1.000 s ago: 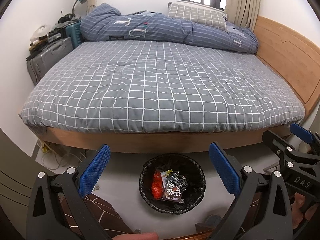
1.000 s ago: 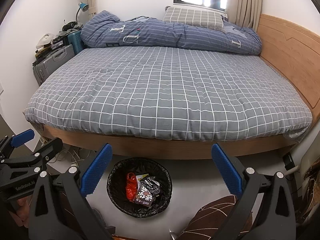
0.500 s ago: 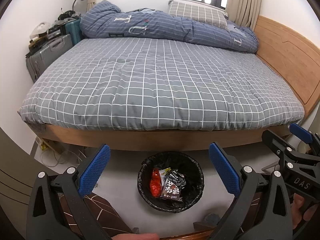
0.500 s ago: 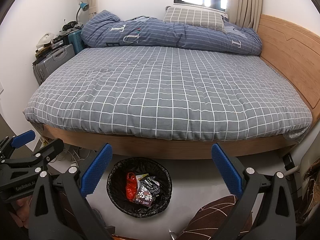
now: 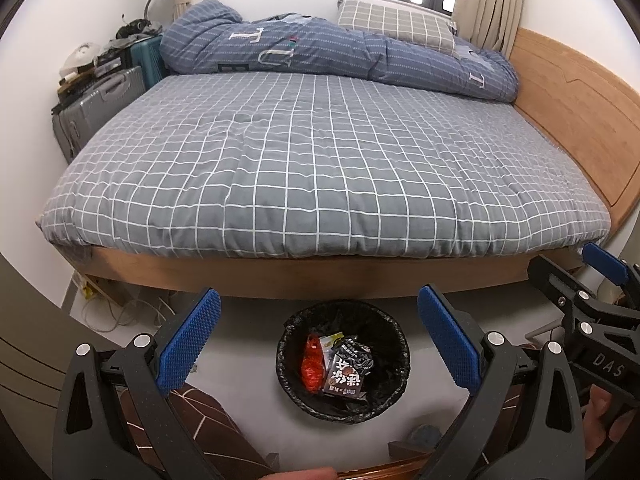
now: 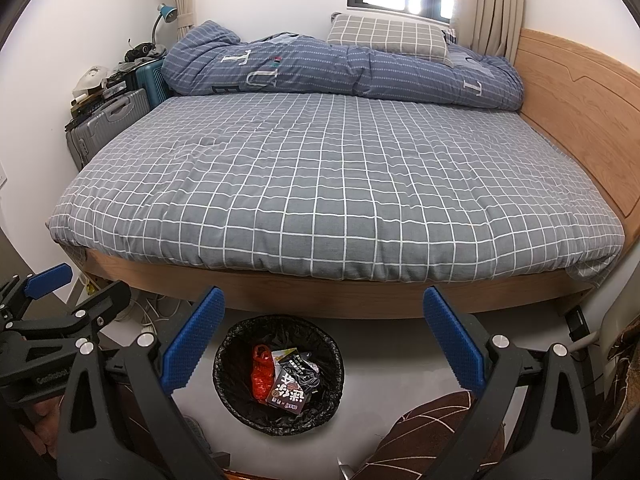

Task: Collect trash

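Observation:
A round bin lined with a black bag (image 5: 384, 396) (image 6: 236, 392) stands on the floor in front of the bed. Inside lie a red wrapper (image 5: 313, 366) (image 6: 262, 372) and a dark snack packet with white characters (image 5: 346, 372) (image 6: 291, 384). My left gripper (image 5: 320, 340) hangs open above the bin with nothing between its blue pads. My right gripper (image 6: 320, 340) is open too and holds nothing; the bin sits under its left side. Each gripper shows at the edge of the other's view.
A wide bed with a grey checked cover (image 5: 320, 168) (image 6: 320, 184) fills the room, a blue duvet (image 5: 340, 56) rolled at its far side. Suitcases (image 5: 100, 108) stand at the left wall. Cables (image 5: 116, 312) lie under the bed's left corner. Brown patterned fabric (image 6: 432, 428) lies near.
Both views have drifted slightly; the bin and bed sit a little higher in the left wrist view. Both grippers stay open and the trash in the bin has not moved.

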{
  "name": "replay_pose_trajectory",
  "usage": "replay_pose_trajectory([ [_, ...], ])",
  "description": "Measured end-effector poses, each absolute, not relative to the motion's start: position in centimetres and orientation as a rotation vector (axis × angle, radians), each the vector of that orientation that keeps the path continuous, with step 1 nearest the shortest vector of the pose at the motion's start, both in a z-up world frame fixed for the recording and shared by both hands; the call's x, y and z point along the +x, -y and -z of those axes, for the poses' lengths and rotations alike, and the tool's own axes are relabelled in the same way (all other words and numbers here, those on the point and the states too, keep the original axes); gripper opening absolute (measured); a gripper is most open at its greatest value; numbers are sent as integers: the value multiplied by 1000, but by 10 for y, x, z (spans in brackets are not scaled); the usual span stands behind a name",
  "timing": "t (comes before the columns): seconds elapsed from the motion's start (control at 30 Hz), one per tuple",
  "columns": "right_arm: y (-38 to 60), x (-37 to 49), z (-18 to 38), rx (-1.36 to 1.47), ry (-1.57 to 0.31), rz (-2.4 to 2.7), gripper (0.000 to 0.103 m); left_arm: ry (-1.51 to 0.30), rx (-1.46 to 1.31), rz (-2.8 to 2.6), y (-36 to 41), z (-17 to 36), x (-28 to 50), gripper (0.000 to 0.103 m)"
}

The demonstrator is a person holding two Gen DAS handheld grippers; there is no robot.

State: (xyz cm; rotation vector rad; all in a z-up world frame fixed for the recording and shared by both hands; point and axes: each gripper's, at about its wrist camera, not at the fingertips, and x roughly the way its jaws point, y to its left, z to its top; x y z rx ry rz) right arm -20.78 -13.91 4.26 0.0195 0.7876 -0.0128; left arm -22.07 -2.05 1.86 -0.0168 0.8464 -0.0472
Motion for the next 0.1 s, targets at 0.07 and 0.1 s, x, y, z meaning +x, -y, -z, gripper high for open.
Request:
replay_pose_trajectory([
  [0.07,139,-208,-43,20,-787,12,95,-847,-17,45,20,-19,-220,97],
  [0.1,139,-208,-43,19,-787,13,95,-848,-14,42,21,-19,-220,97],
])
